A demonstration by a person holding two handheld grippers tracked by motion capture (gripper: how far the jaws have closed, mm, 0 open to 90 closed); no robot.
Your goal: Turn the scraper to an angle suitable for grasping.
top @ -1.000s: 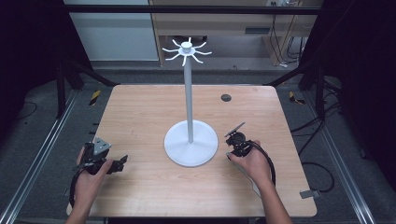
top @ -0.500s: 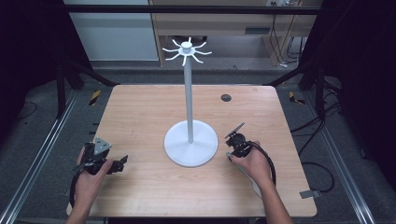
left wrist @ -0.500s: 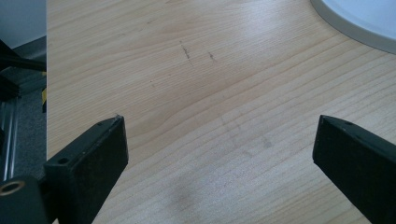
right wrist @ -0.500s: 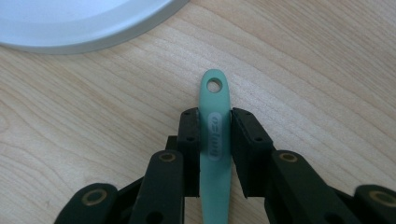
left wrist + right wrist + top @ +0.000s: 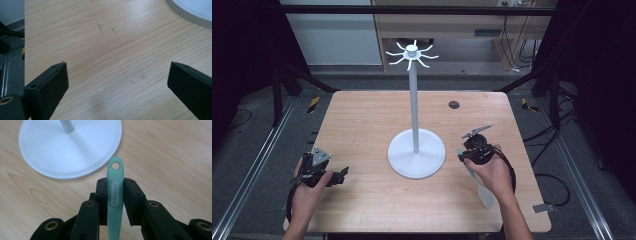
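Nothing has shifted over the last second, so this reads as a pause with the work not yet advanced. Near the worktop's [image 5: 362,115] front-left corner, the left hand-held gripper [image 5: 339,175] rests with jaws wide apart and empty. At centre stands the white hook stand [image 5: 414,150]. Toward the right edge, the right hand-held gripper [image 5: 116,195] is clamped on a mint-green utensil handle [image 5: 115,187]. The right gripper view reveals its hanging hole, aimed at the stand's base; the high view shows its other end trailing under the hand.

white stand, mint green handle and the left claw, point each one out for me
white stand [image 5: 416,159]: high view, on its round base.
mint green handle [image 5: 115,192]: right gripper view, on its embossed label.
left claw [image 5: 117,82]: left gripper view, midway between its tips.
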